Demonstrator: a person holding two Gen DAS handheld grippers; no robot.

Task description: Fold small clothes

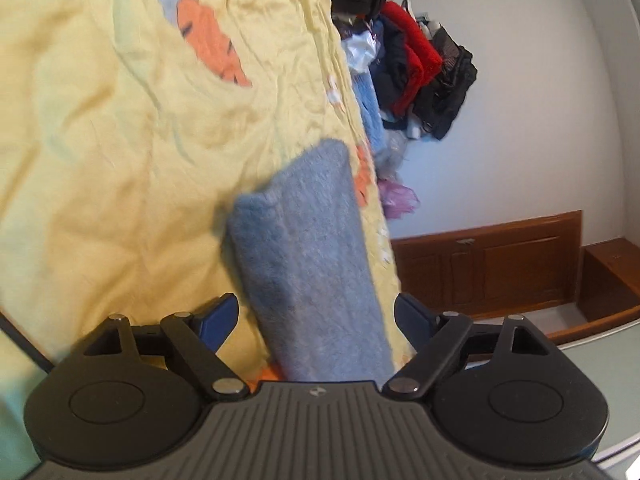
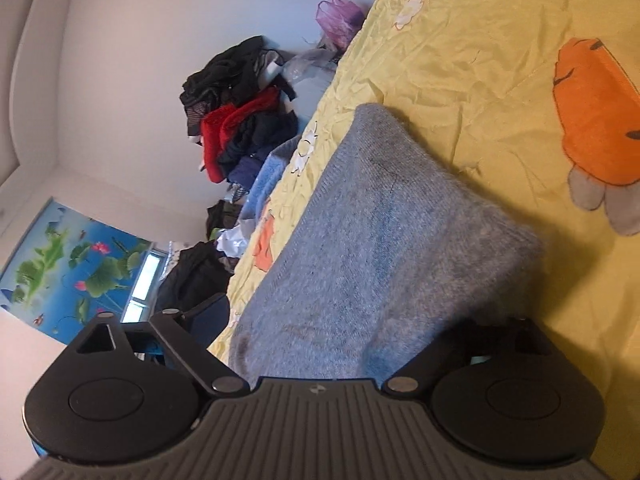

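A fuzzy grey-blue knit garment [image 1: 308, 256] lies folded on a yellow bedsheet [image 1: 100, 140] printed with orange carrots. In the left wrist view my left gripper [image 1: 316, 312] is open, its blue fingertips [image 1: 218, 314] spread on either side of the garment's near end. In the right wrist view the same garment [image 2: 380, 240] fills the middle. My right gripper [image 2: 352, 320] is open too, with the garment between its jaws; its right finger is hidden behind the cloth.
A heap of black, red and blue clothes [image 1: 412, 68] lies along the bed's far edge by the white wall, also in the right wrist view [image 2: 240, 120]. A wooden cabinet [image 1: 488, 264] stands by the wall. A lotus picture [image 2: 72, 264] hangs by the window.
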